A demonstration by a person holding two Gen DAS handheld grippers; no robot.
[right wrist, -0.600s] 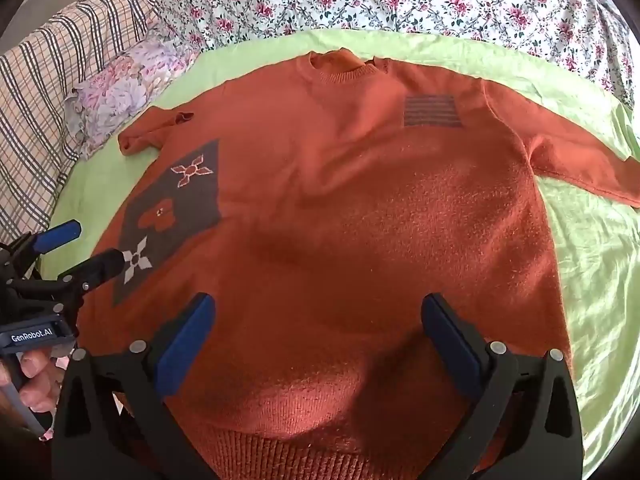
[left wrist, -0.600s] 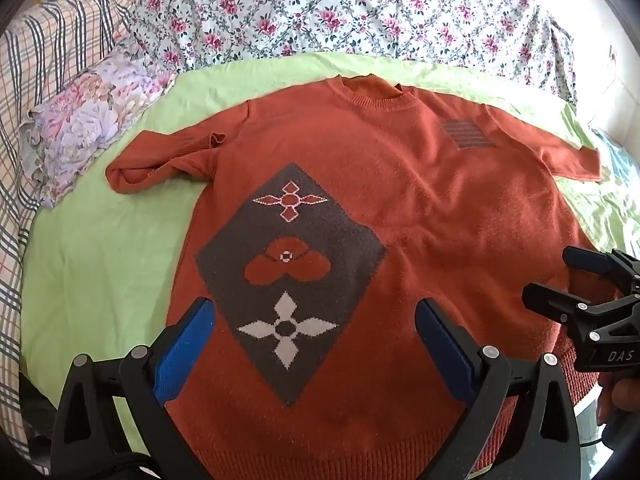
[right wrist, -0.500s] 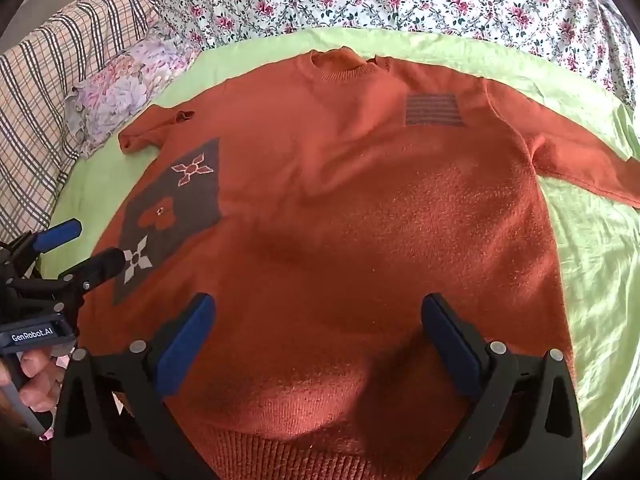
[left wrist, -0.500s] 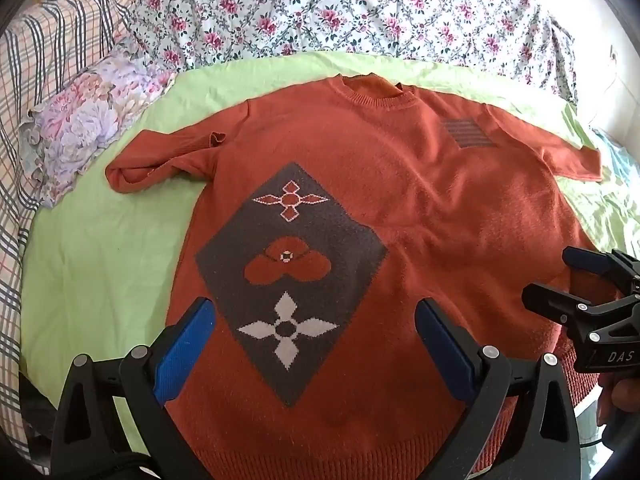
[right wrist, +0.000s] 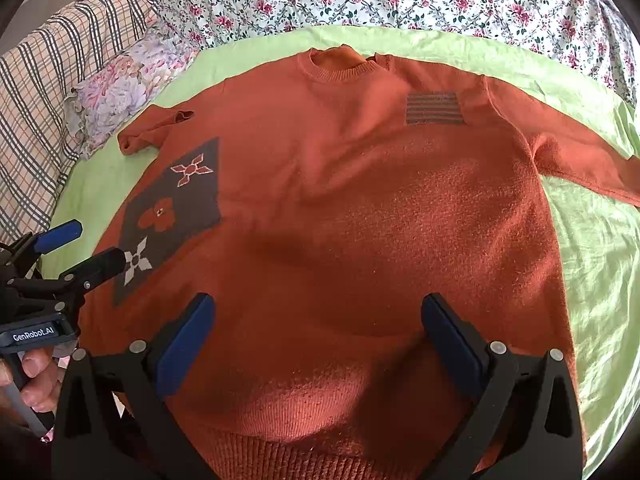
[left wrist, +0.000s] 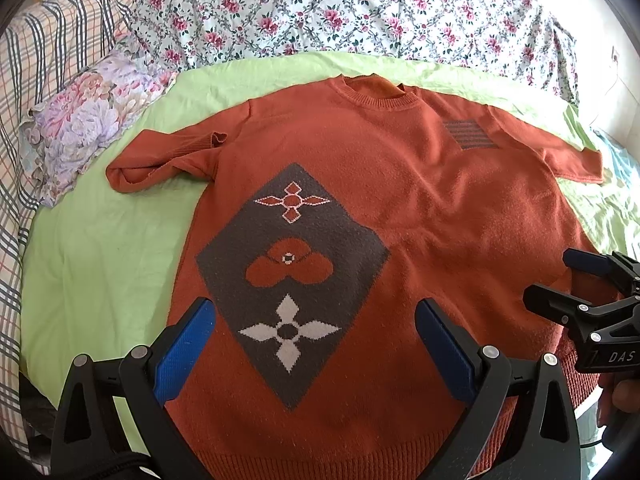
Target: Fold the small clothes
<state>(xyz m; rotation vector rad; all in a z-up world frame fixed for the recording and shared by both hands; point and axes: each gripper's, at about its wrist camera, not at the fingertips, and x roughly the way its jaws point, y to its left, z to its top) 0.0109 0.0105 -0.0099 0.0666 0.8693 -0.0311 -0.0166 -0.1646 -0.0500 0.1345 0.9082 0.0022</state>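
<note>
Orange sweater [left wrist: 400, 208] lies face up and spread flat on the green sheet [left wrist: 100, 260] of the bed, collar [left wrist: 376, 92] at the far end, ribbed hem [right wrist: 320, 456] nearest the tools. Grey diamond motif [left wrist: 292, 272] sits on the sweater's lower front. Sleeve on the diamond's side [left wrist: 168, 160] is bunched and partly doubled over itself; the other sleeve [right wrist: 580, 160] runs out straight from the shoulder. Floral quilt [left wrist: 360, 12] lies beyond the collar, small floral pillow [left wrist: 80, 120] beside the bunched sleeve.

Left tool [left wrist: 312, 344] hangs above the diamond near the hem, blue pads spread wide, nothing between them. Right tool [right wrist: 316, 340] hangs above the plain half of the sweater near the hem, likewise spread wide and empty. Neither touches the knit as far as I can tell.

Judgement: folding not yet begun; step in hand is picking a first grip.

To do it well:
- Straighten the bunched sleeve first, or it will trap a lump inside the fold.
- Pinch the edge only, taking both knit layers, not the sheet beneath.
- Lift both grip points evenly, so the thick knit folds along a straight line.
- Lay the sleeve across the body toward the collar line before doubling the hem up.
</note>
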